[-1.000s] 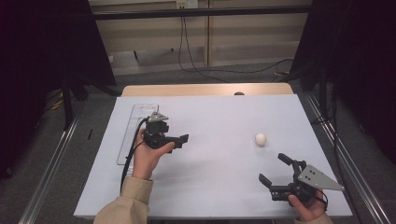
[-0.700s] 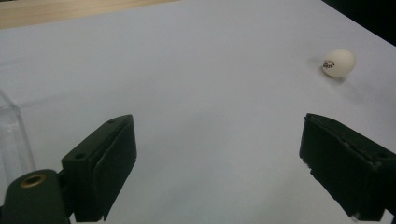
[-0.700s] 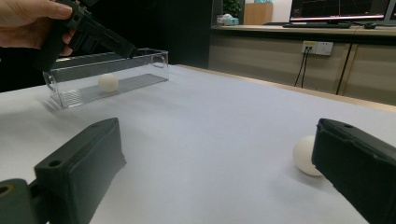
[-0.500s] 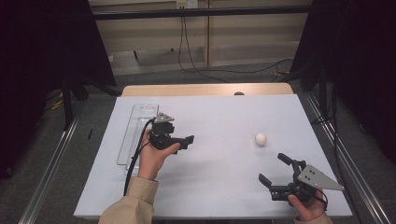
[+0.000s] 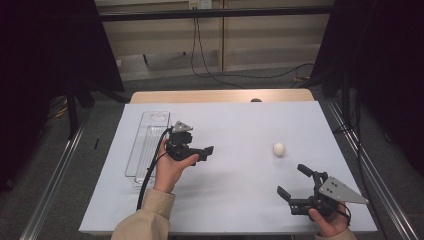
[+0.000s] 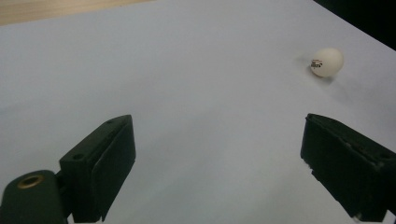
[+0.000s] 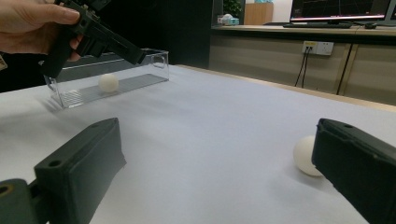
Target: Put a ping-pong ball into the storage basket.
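Observation:
A white ball (image 5: 279,148) lies on the white table sheet, right of centre. My left gripper (image 5: 206,153) is held above the sheet just right of a clear tray (image 5: 147,145), pointing toward the ball. Its jaws stand open and empty (image 6: 217,130), with the ball (image 6: 327,61) ahead at the upper right. My right gripper (image 5: 291,179) rests low near the front right corner, open and empty (image 7: 219,130). The ball (image 7: 306,155) sits just beyond its right jaw. A second white ball (image 7: 109,82) lies inside the clear tray (image 7: 140,65).
The white sheet (image 5: 240,125) covers most of a wooden table, whose bare edge (image 5: 220,95) shows at the back. Dark frame posts and rails flank both sides. A cable trails from the left gripper down along the sleeve (image 5: 145,220).
The left hand and its gripper have drifted slightly right, away from the tray. The right gripper and the ball on the sheet have not moved.

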Motion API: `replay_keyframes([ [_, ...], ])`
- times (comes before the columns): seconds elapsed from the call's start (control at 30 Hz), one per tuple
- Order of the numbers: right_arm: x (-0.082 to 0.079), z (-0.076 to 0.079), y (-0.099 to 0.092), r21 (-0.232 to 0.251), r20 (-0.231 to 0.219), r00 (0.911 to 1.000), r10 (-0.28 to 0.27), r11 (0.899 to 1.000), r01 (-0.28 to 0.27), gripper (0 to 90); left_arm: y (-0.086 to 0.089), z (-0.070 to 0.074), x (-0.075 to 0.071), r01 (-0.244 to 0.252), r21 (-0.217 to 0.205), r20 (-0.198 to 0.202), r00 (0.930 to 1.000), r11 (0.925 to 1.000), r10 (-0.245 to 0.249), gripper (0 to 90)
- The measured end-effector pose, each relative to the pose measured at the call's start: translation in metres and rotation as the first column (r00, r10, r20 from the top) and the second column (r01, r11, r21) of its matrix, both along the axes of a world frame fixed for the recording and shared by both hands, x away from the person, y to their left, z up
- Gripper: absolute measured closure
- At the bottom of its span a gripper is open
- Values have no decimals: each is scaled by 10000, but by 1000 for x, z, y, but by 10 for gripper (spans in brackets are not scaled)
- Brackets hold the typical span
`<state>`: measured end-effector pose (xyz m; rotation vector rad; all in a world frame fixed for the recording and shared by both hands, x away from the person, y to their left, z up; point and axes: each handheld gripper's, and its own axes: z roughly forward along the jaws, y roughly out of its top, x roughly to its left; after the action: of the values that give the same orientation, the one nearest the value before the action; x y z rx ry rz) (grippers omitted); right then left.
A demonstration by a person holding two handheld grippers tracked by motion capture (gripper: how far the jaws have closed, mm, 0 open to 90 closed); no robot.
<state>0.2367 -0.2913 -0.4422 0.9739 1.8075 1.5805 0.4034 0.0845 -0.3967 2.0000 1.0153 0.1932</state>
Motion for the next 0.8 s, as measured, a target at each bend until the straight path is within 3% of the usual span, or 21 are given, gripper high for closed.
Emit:
replay_keyframes([
  [0.8,0,0,-1,-11,-8,10000,-1,10000,1,14,-28,-9,-2,447,-68,-6,9990,9990,-447,98],
])
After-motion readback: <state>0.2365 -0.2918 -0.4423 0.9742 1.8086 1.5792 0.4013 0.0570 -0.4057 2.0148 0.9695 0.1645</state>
